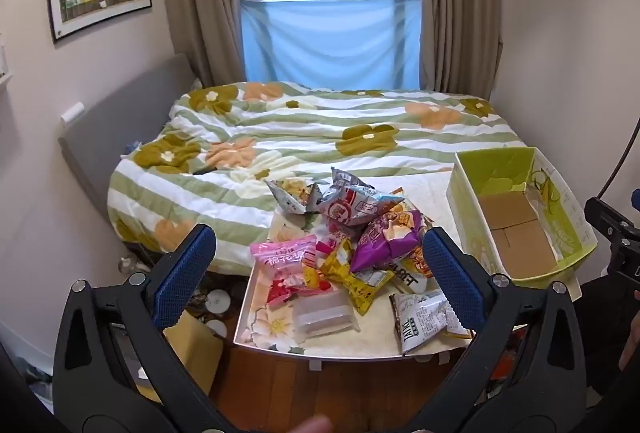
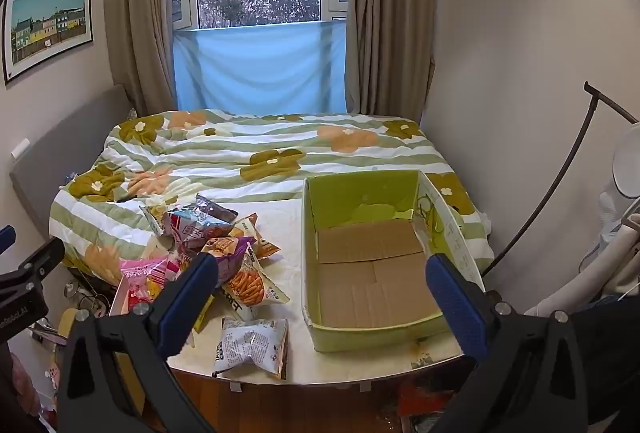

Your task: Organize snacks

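Observation:
A heap of snack packets (image 1: 352,233) lies on a small white table (image 1: 360,347) at the foot of a bed. It holds a pink packet (image 1: 286,261), a purple one (image 1: 390,239) and a yellow one (image 1: 356,279). A white packet (image 1: 428,319) lies apart near the front edge, also the white packet (image 2: 252,347) in the right wrist view. To the right stands an empty green cardboard box (image 1: 516,221), the box (image 2: 372,261). My left gripper (image 1: 316,269) hangs open in front of the heap. My right gripper (image 2: 320,293) is open before the box, nothing between its fingers.
The bed (image 1: 320,129) with a flowered striped quilt fills the space behind the table. Clutter and a cardboard piece (image 1: 192,349) lie on the wooden floor at the left. Walls stand close on both sides; a black curved stand (image 2: 560,185) and a white appliance are at the right.

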